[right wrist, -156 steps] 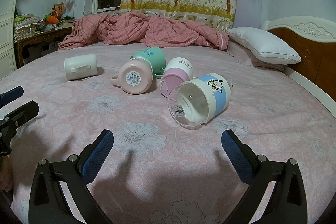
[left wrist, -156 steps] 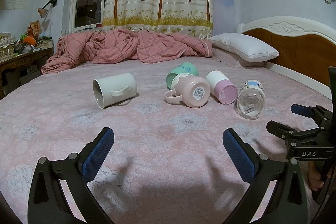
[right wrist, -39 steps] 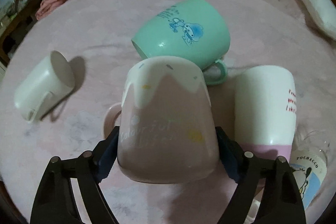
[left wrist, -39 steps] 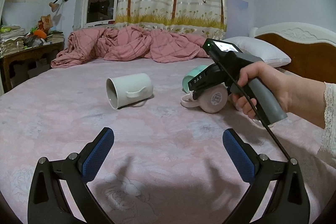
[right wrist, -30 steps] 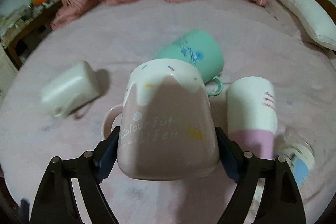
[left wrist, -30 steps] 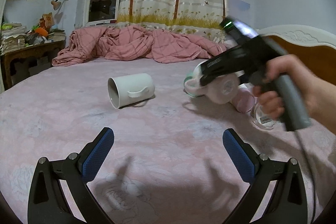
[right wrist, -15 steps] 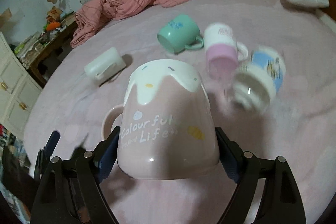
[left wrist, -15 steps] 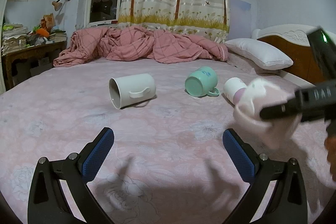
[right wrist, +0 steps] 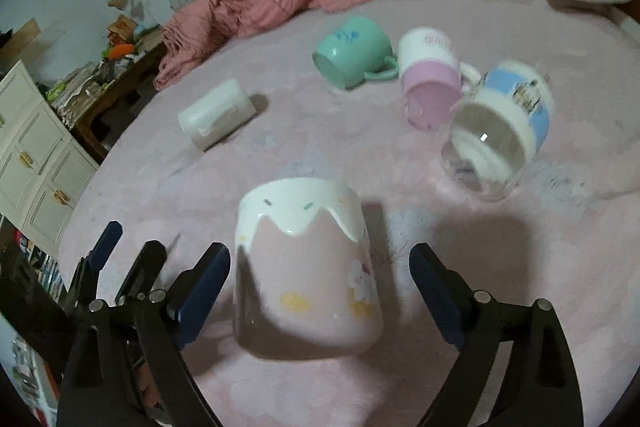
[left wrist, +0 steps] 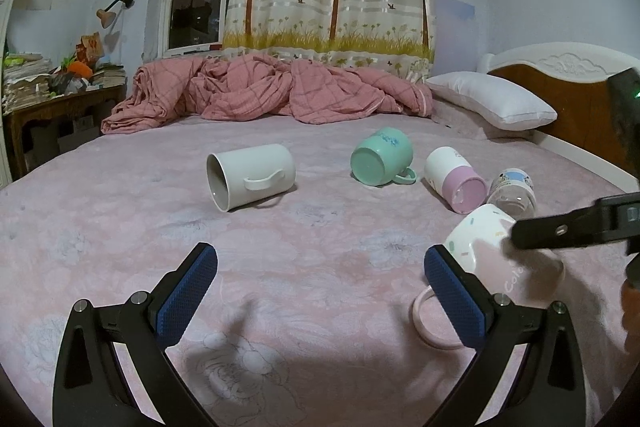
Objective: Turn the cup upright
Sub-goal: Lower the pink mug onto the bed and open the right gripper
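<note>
Left gripper hovers low over the bed, fingers wide apart, nothing between them. White mug, green mug, purple-white cup and glass cup lie on their sides. Pink mug sits between the right gripper fingers, which are spread with gaps either side, no contact visible; whether it's fully upright is unclear.
</note>
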`<action>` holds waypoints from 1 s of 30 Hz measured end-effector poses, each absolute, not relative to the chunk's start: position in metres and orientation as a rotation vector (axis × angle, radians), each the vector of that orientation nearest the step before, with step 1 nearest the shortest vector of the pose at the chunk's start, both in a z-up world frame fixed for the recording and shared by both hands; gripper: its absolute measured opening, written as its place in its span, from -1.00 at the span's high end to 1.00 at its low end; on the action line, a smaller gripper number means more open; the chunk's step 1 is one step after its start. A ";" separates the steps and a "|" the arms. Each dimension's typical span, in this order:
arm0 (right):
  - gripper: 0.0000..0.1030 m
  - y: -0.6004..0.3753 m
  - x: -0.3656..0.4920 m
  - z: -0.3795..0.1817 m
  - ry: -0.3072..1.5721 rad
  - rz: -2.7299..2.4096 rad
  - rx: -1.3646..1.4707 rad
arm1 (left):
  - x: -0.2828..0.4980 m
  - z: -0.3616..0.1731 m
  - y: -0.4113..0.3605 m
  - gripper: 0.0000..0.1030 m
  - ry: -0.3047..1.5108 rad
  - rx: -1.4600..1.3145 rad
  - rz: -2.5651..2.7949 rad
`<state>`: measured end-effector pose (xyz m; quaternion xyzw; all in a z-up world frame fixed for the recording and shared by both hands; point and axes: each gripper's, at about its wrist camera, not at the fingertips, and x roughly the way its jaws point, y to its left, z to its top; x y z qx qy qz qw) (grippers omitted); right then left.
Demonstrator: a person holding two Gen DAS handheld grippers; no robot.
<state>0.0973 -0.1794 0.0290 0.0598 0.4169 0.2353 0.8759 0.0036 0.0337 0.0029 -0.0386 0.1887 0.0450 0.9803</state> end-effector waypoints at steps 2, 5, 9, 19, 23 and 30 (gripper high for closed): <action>-0.81 -0.187 0.087 0.036 0.802 0.475 0.089 | 0.004 0.003 0.034 -0.99 0.377 -0.079 0.090; -0.99 -0.201 0.070 0.045 0.668 0.388 0.008 | 0.003 0.003 0.033 -0.99 0.376 -0.076 0.090; -1.00 -0.224 0.052 0.044 0.512 0.227 -0.085 | 0.002 0.004 0.033 -0.99 0.375 -0.072 0.091; -1.00 -0.256 0.044 0.042 0.455 0.207 -0.056 | 0.002 0.006 0.032 -0.99 0.368 -0.062 0.093; -1.00 -0.258 0.041 0.043 0.461 0.205 -0.053 | 0.002 0.008 0.030 -0.99 0.361 -0.045 0.094; -1.00 -0.254 0.039 0.040 0.483 0.226 -0.045 | 0.001 0.007 0.028 -0.99 0.354 -0.025 0.099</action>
